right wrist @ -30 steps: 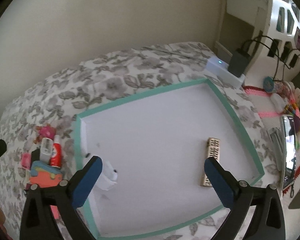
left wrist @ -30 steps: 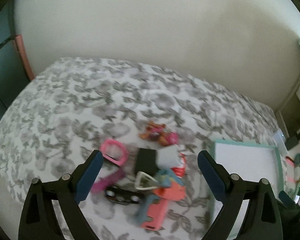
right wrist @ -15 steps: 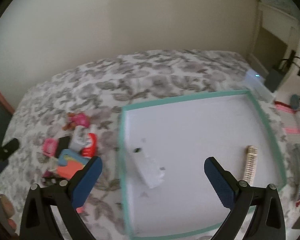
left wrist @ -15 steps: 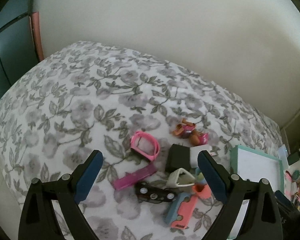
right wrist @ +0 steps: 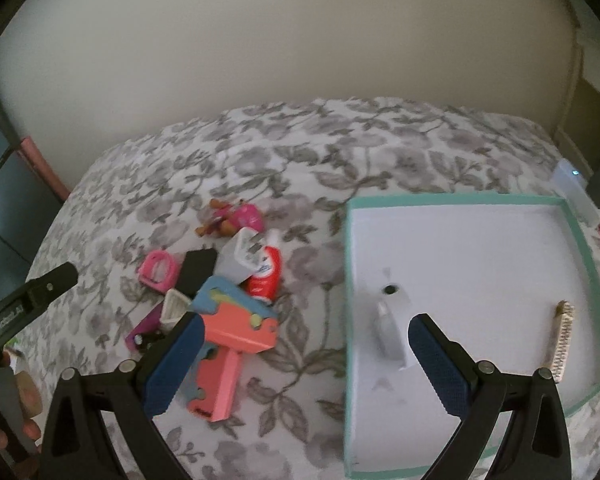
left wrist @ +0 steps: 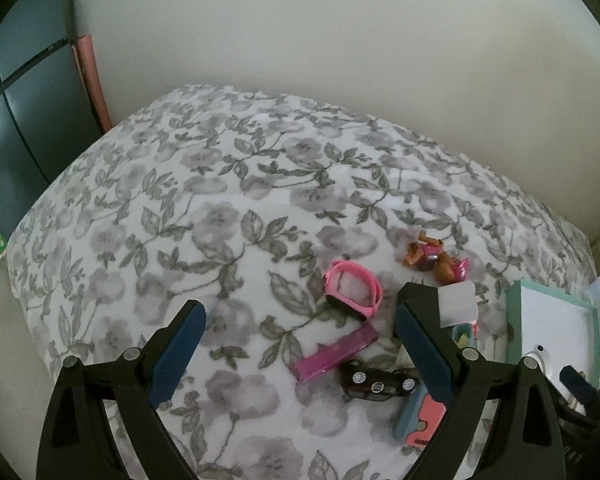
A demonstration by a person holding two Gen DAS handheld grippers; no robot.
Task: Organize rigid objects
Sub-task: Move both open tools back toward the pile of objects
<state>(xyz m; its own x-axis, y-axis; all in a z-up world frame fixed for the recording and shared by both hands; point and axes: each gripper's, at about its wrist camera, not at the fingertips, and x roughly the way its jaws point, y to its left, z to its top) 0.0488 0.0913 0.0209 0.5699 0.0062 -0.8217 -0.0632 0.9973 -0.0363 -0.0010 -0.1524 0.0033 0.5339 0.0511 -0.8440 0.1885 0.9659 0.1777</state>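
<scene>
Left claw [left wrist: 300,348] gapes empty above the floral bed [left wrist: 220,200]; pink watch [left wrist: 354,290] and magenta bar [left wrist: 336,354] lie between its jaws. Right claw [right wrist: 304,360], likewise released, straddles toy pile [right wrist: 220,292] and teal-rimmed tray [right wrist: 580,240].

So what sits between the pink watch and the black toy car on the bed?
In the left wrist view, a flat magenta bar lies on the bedspread between the pink watch and the black toy car.
</scene>
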